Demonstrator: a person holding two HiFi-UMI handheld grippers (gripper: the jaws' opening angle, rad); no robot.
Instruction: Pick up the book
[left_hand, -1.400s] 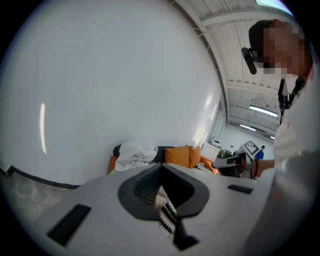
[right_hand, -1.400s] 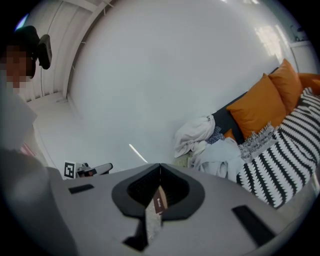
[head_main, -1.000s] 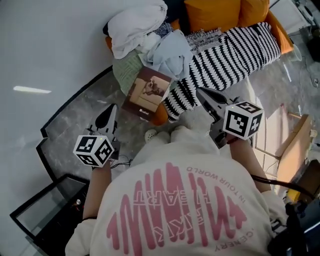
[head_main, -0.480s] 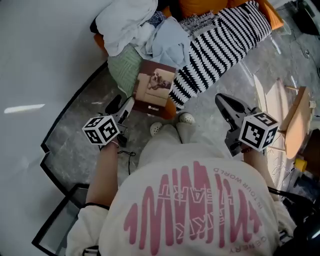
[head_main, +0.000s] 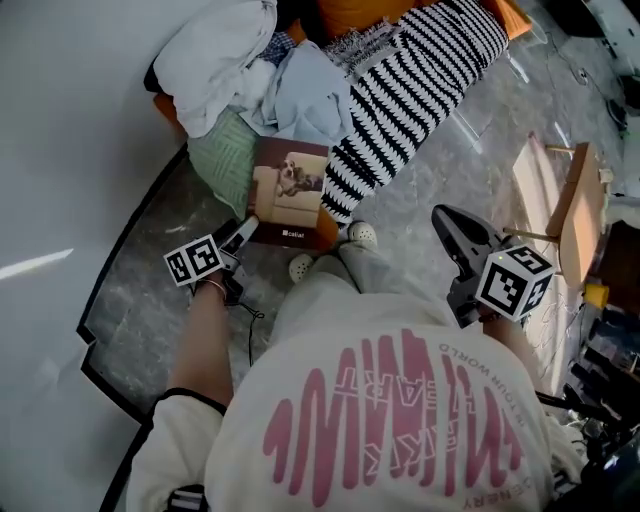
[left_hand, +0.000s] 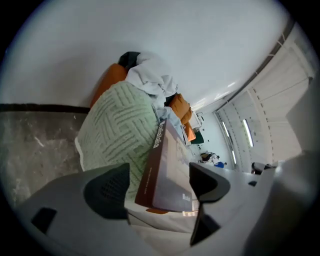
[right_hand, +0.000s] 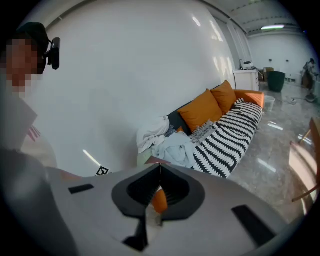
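Left gripper (head_main: 246, 232) has come down to the book (head_main: 290, 190), which leans against a green cushion (head_main: 222, 160). Its jaws have just swung fully apart; the book's lower end sits between them, pads not pressing (grasp pending). My right gripper (head_main: 447, 214) has its jaws together, empty.

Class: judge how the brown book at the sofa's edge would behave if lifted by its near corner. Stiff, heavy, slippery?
The book looks thick with a straight spine, so probably stiff and fairly heavy. Its cover seems smooth, so it may slip. It leans on the green cushion, so a nudge might slide it.
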